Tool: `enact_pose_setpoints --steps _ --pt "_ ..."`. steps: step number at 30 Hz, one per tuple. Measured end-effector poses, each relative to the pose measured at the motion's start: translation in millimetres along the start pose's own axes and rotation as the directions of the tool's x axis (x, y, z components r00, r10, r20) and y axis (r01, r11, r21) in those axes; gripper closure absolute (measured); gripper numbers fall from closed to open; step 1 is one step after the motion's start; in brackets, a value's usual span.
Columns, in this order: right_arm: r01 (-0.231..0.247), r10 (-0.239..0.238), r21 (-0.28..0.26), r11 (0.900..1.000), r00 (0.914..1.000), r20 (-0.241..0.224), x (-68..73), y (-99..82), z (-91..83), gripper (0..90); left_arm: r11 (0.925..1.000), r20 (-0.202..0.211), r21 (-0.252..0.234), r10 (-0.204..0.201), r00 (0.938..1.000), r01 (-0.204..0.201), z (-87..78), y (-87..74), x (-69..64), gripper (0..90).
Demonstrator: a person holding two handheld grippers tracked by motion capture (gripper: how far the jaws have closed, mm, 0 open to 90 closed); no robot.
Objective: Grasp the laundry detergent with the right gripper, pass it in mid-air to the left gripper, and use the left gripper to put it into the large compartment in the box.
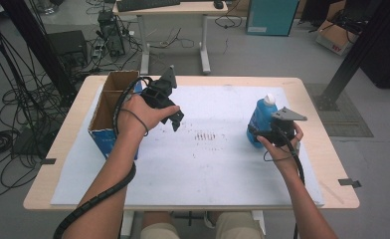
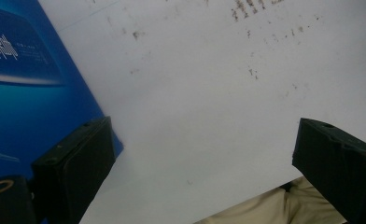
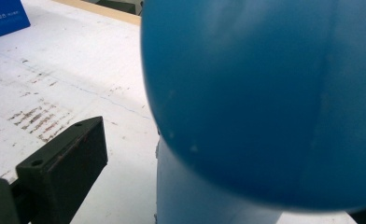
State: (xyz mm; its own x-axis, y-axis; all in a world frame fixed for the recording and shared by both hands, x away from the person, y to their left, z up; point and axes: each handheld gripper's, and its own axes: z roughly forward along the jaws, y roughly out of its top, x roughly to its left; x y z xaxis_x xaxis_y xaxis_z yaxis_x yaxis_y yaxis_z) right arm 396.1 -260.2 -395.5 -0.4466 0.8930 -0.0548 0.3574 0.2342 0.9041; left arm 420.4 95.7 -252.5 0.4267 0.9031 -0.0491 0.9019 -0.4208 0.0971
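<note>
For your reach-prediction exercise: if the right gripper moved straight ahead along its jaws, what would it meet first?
The blue bottle. In the right gripper view it looms directly ahead of the right gripper, very close between the open jaws, though actual contact is unclear.

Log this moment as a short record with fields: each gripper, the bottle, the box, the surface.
left gripper: jaws wide open, empty, beside the box
right gripper: at the bottle, jaws either side; grip cannot be told
blue plastic bottle with white cap: upright, right side of the table
open cardboard box with blue sides: at the left edge
white scuffed table mat: bare in the middle
</note>
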Motion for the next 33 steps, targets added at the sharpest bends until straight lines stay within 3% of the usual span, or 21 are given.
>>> enact_pose_setpoints --steps 33 --pt "-0.002 0.002 -0.004 1.0000 1.0000 -0.006 -1.5 -2.9 3.3 3.5 1.0000 -0.002 -0.009 0.002 1.0000 -0.002 -2.0 1.1 -1.3 6.3"
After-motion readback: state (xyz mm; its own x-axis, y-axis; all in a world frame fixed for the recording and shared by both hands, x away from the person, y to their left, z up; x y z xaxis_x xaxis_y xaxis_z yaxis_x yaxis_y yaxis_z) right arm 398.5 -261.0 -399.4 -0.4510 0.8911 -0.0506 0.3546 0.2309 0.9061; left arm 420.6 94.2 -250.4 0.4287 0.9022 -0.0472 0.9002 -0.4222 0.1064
